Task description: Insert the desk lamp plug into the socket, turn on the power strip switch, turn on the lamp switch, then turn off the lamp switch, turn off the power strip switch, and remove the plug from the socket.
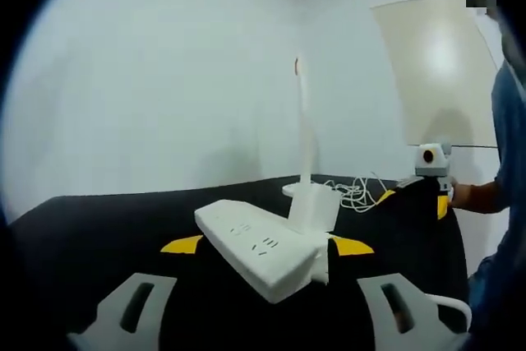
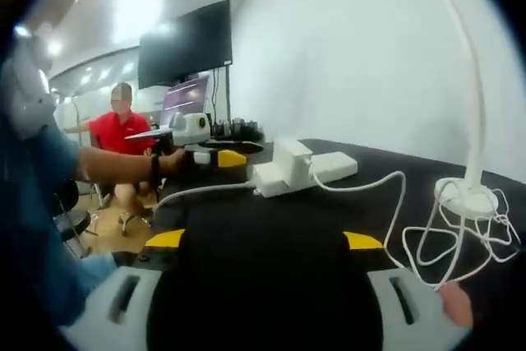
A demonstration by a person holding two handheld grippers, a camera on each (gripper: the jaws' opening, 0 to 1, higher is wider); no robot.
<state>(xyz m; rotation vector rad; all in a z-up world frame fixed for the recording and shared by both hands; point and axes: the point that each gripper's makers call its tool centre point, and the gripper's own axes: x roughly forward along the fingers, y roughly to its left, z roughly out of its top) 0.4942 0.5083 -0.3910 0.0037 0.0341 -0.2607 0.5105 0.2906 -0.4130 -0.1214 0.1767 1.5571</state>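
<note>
Your left gripper [image 1: 267,306] hangs low over the black table [image 1: 99,228] with its jaws spread wide and nothing between them. The white power strip [image 1: 259,248] lies just ahead of it, near the middle. A white plug block [image 2: 289,163] sits on the strip's near end in the right gripper view, so the plug looks to be in, but I can't be sure. The desk lamp [image 2: 468,104] stands at the far right.

Your right gripper [image 2: 263,302] is spread wide too, and holds nothing.

Watch the loose white cord [image 2: 448,240] coiled by the lamp's foot. A jaw could catch it and tug the lamp over. The strip is light, so a hard push may slide it.

The strip's switch is too small to spot. The lamp's top is cut off.
</note>
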